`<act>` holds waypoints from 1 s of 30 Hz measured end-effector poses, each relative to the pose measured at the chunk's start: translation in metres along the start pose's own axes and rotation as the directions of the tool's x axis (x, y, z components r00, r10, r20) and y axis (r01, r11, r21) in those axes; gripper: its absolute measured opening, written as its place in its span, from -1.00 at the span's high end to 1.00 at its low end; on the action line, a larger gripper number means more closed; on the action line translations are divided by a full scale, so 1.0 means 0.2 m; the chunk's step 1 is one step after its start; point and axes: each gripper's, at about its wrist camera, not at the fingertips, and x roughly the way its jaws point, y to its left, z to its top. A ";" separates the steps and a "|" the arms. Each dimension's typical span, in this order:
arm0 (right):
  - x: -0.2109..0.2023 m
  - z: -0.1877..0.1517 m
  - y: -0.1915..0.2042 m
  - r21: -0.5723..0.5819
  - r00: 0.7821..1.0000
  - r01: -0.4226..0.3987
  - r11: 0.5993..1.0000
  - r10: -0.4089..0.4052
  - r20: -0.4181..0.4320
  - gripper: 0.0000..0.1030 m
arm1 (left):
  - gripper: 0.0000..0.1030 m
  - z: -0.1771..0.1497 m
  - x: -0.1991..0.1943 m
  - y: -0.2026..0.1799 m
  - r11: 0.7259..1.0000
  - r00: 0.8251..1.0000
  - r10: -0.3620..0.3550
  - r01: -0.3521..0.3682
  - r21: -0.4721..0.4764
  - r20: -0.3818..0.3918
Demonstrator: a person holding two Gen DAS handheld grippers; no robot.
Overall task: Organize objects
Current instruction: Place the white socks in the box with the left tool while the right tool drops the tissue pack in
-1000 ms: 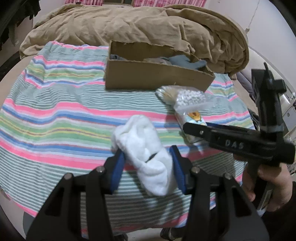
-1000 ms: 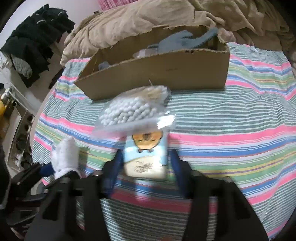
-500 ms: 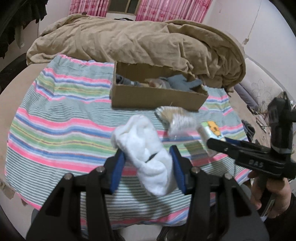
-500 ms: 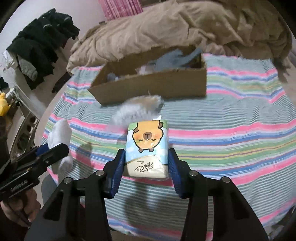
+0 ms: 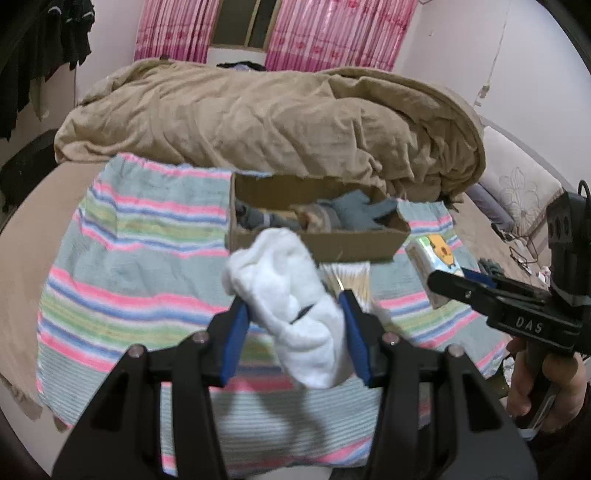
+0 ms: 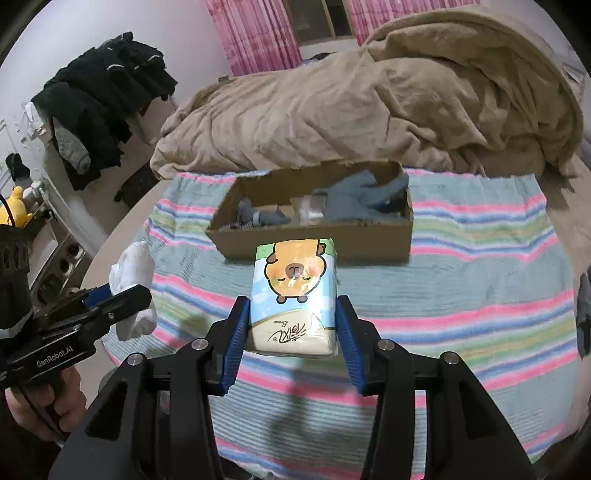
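My left gripper (image 5: pixel 293 306) is shut on a rolled white sock (image 5: pixel 284 295) and holds it above the striped cloth (image 5: pixel 129 266). My right gripper (image 6: pixel 293 310) is shut on a tissue pack with a cartoon bear (image 6: pixel 293 291), lifted clear of the cloth. An open cardboard box (image 6: pixel 314 236) with grey and blue garments stands behind both. A bag of cotton swabs (image 5: pixel 349 280) lies on the cloth in front of the box, partly hidden by the sock. The right gripper also shows in the left wrist view (image 5: pixel 454 275), the left gripper in the right wrist view (image 6: pixel 122 288).
A crumpled tan blanket (image 5: pixel 277 122) is heaped behind the box. Dark clothes (image 6: pixel 99 99) hang at the left. A yellow plush toy (image 6: pixel 14 203) sits on a shelf at far left. Pink curtains (image 5: pixel 325 33) cover the back wall.
Both grippers have risen and pulled back from the cloth with their loads. The tissue pack has come up off the cloth, leaving the bag of swabs lying there.
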 end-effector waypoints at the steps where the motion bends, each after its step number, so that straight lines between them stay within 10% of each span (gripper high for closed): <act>1: 0.00 0.02 0.01 -0.004 1.000 0.000 1.000 0.000 0.005 0.05 | 0.04 0.02 0.00 0.00 1.000 1.000 0.000 0.000 0.008 0.005; 30: 0.36 0.45 -0.07 -0.031 0.999 -0.001 1.000 0.002 0.039 0.05 | 0.04 0.42 0.52 0.03 0.995 1.000 -0.009 0.011 0.095 -0.021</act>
